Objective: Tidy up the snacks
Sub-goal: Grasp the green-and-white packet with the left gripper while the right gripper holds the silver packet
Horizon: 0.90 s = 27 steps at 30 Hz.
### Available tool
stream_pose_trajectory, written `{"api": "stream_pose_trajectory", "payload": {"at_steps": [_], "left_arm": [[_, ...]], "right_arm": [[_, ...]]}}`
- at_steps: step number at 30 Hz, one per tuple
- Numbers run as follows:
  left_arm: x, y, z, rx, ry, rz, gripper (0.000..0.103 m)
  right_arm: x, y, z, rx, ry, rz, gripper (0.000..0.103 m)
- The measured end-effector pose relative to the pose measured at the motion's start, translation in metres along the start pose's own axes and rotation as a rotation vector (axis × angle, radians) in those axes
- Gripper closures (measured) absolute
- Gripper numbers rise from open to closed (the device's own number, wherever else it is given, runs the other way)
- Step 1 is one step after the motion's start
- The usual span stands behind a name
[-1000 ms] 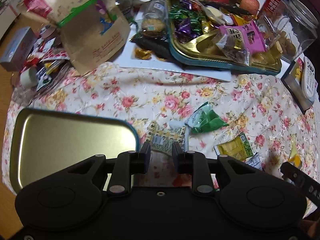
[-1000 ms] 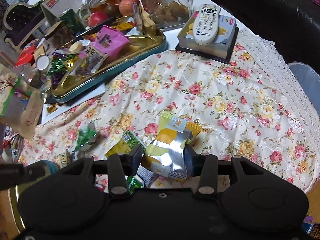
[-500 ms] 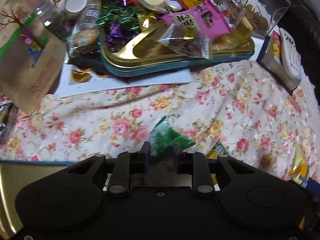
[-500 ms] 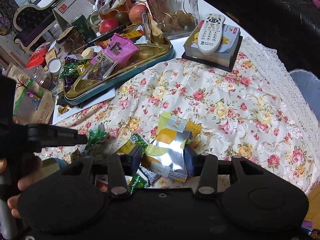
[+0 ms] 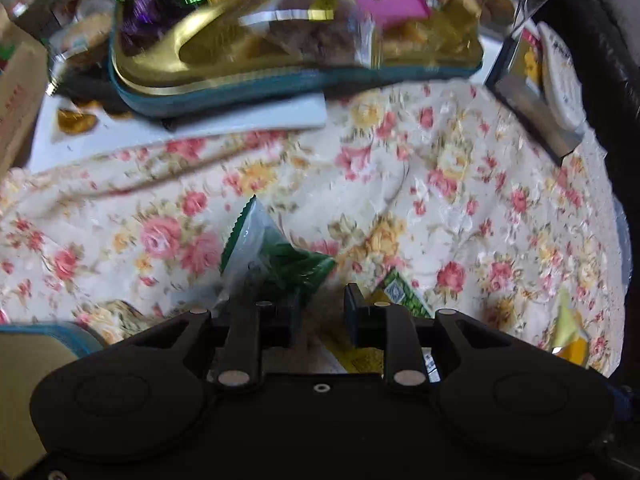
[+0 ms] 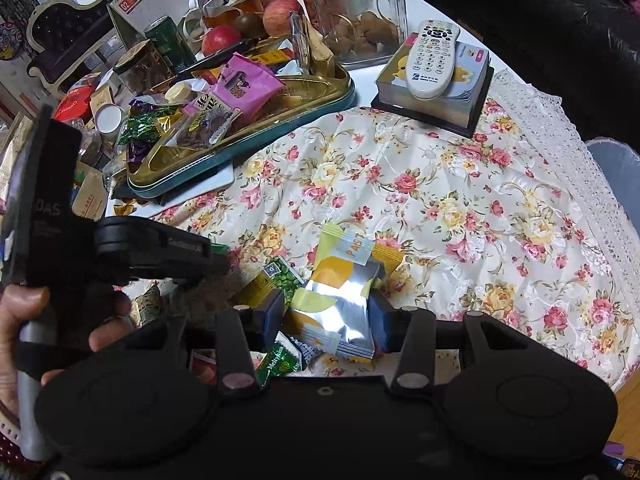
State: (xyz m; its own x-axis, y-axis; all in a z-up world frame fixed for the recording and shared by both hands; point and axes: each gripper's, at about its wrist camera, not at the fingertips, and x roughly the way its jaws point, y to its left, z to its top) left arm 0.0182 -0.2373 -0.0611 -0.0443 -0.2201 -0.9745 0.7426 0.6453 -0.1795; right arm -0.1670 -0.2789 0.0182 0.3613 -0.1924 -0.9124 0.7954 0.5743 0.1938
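A green snack packet (image 5: 276, 256) lies on the floral cloth (image 5: 440, 184) just ahead of my left gripper (image 5: 322, 312), touching its left finger. The jaws stand nearly together with nothing between them, and the view is blurred. From the right wrist, the left gripper (image 6: 218, 260) reaches in from the left, held by a hand (image 6: 24, 320). My right gripper (image 6: 326, 312) is shut on a silver-and-yellow snack packet (image 6: 340, 312), low over the cloth. A yellow-green packet (image 6: 272, 276) lies between the two grippers.
A gold tray with a teal rim (image 6: 280, 128) holds several sweets and packets at the back. A second gold tray (image 5: 24, 364) sits at the lower left. A remote on a box (image 6: 432, 60), a glass jar (image 6: 356, 8) and a green packet (image 6: 280, 364) are nearby.
My left gripper has moved right and down towards the green packet, and the near tray has slid almost out of its view. It now shows in the right wrist view. The right gripper has kept still.
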Motion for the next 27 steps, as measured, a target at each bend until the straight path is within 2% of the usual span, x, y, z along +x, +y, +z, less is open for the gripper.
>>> {"api": "stream_pose_trajectory", "payload": {"at_steps": [5,6,7,9,12,16,20,24,27], "left_arm": [[0.004,-0.012,0.000,0.037,-0.017,0.042,0.066],[0.005,-0.012,0.001,0.027,-0.024,0.036,0.069],[0.004,-0.011,0.002,0.016,-0.029,0.028,0.082],[0.002,-0.005,0.005,-0.017,-0.030,0.003,0.095],[-0.006,0.004,0.008,-0.077,-0.047,-0.023,0.099],[-0.023,0.009,0.010,-0.107,-0.087,-0.022,0.100],[-0.045,0.014,0.009,-0.151,-0.108,-0.051,0.100],[-0.057,0.015,0.001,-0.125,-0.134,0.004,0.099],[-0.052,0.011,-0.003,-0.067,-0.151,0.049,0.092]], "right_arm": [[-0.001,-0.004,0.001,0.013,-0.001,0.002,0.056],[-0.001,-0.005,0.001,0.014,-0.005,0.001,0.056],[-0.002,-0.006,0.002,0.016,-0.008,-0.003,0.056],[-0.004,-0.008,0.003,0.027,-0.016,-0.003,0.056],[-0.007,-0.011,0.006,0.040,-0.027,0.001,0.056],[-0.011,-0.015,0.009,0.056,-0.042,0.001,0.056],[-0.014,-0.016,0.010,0.060,-0.049,0.003,0.056],[-0.016,-0.014,0.010,0.056,-0.053,0.008,0.056],[-0.016,-0.012,0.009,0.055,-0.054,0.005,0.056]]}}
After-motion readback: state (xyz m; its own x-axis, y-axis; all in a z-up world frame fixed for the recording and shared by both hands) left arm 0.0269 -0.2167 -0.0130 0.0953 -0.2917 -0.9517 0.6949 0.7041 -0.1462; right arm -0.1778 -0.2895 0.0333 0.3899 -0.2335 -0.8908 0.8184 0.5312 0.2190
